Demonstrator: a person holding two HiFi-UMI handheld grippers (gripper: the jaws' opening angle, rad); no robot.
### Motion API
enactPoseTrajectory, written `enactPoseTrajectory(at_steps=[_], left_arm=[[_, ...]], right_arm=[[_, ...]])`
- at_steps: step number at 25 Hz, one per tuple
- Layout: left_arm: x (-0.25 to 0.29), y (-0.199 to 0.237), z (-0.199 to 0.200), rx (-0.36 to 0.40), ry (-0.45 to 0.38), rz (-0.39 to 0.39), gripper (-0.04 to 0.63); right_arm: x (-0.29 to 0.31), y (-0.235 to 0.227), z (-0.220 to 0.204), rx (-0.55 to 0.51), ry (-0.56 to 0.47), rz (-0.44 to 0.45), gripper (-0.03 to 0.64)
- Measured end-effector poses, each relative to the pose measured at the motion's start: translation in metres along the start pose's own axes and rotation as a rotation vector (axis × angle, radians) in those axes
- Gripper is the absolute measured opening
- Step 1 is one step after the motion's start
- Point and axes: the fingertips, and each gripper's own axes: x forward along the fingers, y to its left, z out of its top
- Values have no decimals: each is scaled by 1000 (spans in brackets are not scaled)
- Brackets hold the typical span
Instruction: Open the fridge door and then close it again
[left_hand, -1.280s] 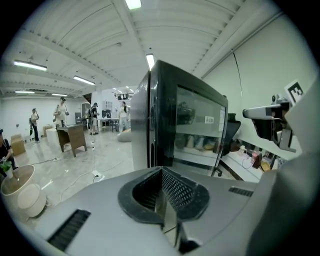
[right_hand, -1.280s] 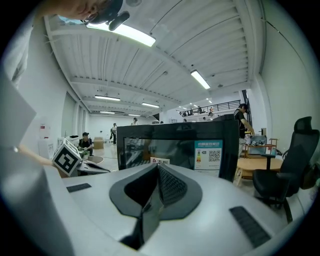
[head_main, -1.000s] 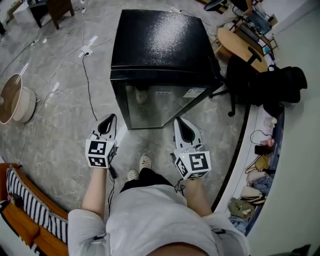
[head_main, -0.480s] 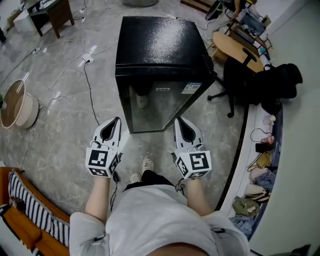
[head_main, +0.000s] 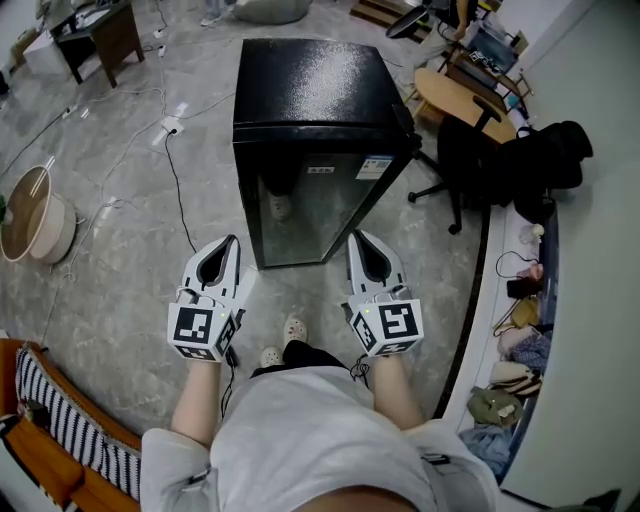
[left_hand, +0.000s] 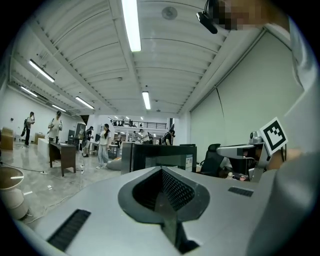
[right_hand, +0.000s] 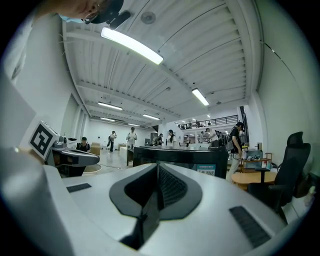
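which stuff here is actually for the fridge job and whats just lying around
For the job:
- black fridge, door shut
- left claw, shut and empty
- right claw, shut and empty

Just lying about:
- office chair
- round wooden table
- pale bucket
- floor cables
- striped cushion

Bare floor is left in front of the fridge door, so a clear pass can be had there. The left side is wide open too, only crossed by loose cables. The right side is crowded: an office chair draped in black clothes and a round desk are parked close by.
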Motion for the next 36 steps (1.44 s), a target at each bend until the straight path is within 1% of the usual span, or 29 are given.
enactPoseTrajectory(at_steps=[14, 36], left_arm=[[-29, -12, 20, 17, -68, -3, 14], [-40, -21, 27, 6, -90, -23, 15]], right_arm=[[-25, 17, 16, -22, -42, 6, 25], [-43, 24, 26, -18, -60, -11, 25]])
